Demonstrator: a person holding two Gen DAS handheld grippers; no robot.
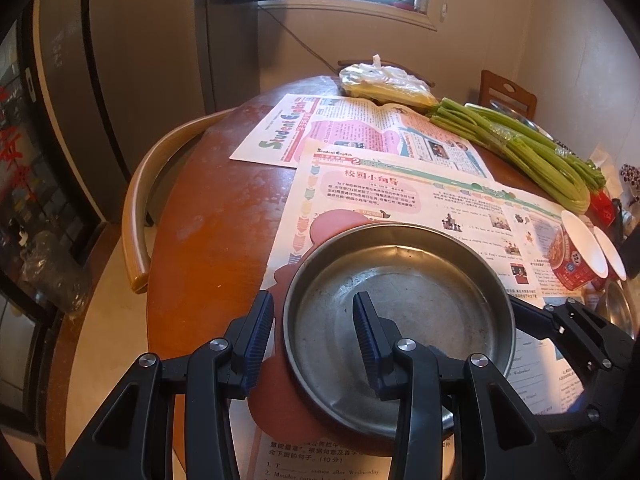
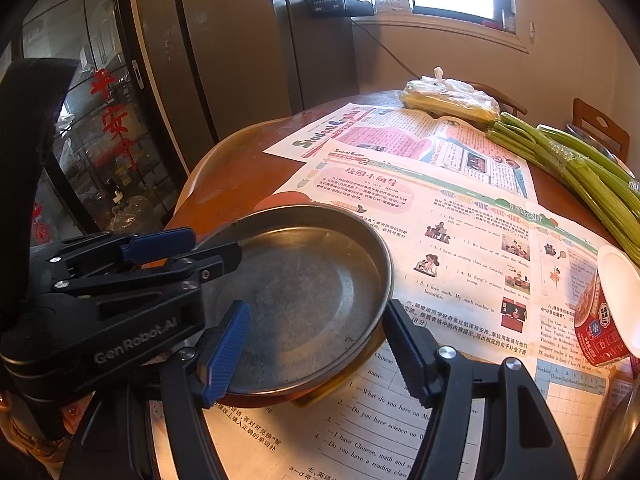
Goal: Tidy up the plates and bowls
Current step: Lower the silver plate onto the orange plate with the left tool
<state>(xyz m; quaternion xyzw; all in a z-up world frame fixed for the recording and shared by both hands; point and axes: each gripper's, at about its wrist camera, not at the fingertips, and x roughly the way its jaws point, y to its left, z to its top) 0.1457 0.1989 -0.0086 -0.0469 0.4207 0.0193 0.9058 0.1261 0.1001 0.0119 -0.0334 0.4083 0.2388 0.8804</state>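
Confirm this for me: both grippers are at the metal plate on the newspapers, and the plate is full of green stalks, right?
Not quite. The metal plate is empty, as the left wrist view shows; the green stalks lie on the table beyond it. Both the left gripper and right gripper are at it.

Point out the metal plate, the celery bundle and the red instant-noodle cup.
metal plate (image 1: 416, 304), left wrist view, on its flat inner bottom.
celery bundle (image 1: 516, 142), left wrist view, on mid-stalks.
red instant-noodle cup (image 2: 600, 328), right wrist view, on its printed side wall.

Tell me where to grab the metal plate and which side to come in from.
Grip the metal plate by its thin raised rim, one finger inside and one outside, coming from the near edge. It is wide, shallow and lies flat on the newspaper, so only the rim offers a pinch. The left gripper already straddles it there; the right gripper is open.
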